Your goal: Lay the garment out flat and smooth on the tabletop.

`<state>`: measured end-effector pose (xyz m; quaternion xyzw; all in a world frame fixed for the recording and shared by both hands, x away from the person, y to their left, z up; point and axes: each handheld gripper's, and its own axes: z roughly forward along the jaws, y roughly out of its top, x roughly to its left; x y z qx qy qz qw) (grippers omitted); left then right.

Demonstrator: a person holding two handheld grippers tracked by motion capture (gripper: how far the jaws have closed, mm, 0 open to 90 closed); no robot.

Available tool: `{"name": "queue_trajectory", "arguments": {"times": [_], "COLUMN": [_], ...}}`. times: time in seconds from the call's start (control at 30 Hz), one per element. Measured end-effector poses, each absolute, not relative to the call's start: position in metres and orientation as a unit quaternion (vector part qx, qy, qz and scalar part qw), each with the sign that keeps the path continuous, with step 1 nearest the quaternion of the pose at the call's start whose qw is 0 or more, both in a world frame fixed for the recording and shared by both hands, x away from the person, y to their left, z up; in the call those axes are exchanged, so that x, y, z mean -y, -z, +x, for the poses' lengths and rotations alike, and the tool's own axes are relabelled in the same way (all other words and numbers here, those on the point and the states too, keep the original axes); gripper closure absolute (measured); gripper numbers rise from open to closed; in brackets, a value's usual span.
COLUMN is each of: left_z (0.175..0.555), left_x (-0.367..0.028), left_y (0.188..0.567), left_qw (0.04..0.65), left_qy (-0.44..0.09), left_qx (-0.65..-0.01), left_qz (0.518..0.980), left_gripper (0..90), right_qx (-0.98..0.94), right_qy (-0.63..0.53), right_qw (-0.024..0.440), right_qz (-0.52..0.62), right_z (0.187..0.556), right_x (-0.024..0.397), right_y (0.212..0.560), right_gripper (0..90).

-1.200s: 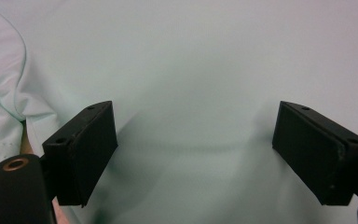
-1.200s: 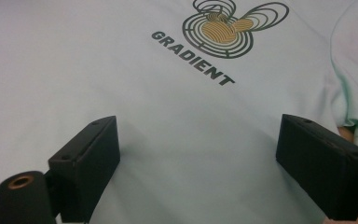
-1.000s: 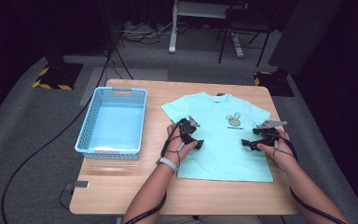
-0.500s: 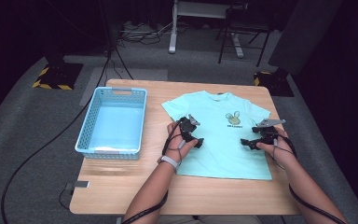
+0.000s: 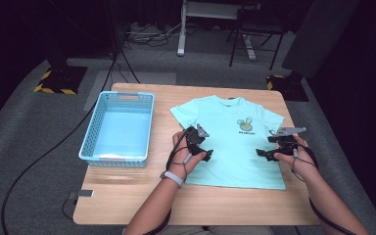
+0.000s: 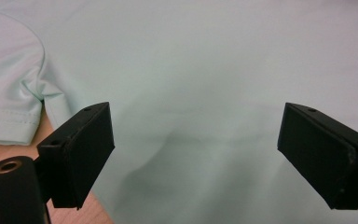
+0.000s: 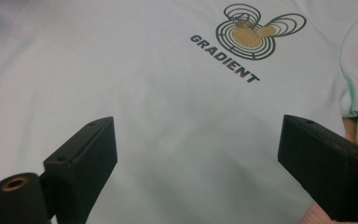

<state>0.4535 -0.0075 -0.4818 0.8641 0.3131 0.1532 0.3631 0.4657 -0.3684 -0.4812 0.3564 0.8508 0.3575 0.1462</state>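
High view: at the bottom of the frame, a person's two forearms reach up over a wooden table point(image 5: 127, 200). Left of centre, the left gripper point(image 5: 206, 155) hovers above the near left part of a pale mint T-shirt point(image 5: 235, 147), jaws spread wide with nothing between them. At centre right, the right gripper point(image 5: 262, 153) sits over the shirt's right edge, jaws likewise released and empty. The shirt lies flat, spread across the table's centre and right, with a small printed emblem point(image 5: 245, 125) on its chest. Farther left stands a light blue basket point(image 5: 94, 142). Beyond the table, dark floor and cables.
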Motion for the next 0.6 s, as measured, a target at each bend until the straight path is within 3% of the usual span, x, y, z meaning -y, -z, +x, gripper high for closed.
{"name": "queue_trajectory", "arguments": {"times": [0.6], "left_z": [0.420], "left_x": [-0.012], "left_y": [0.445], "left_qw": [0.363], "left_qy": [-0.173], "left_qx": [-0.293], "left_qz": [0.868], "left_gripper": [9.5], "right_qx": [-0.855], "right_qy": [-0.366], "right_qw": [0.161], "right_qz": [0.331], "right_z": [0.438], "right_x": [0.375], "right_y": [0.441], "right_gripper": [11.0]}}
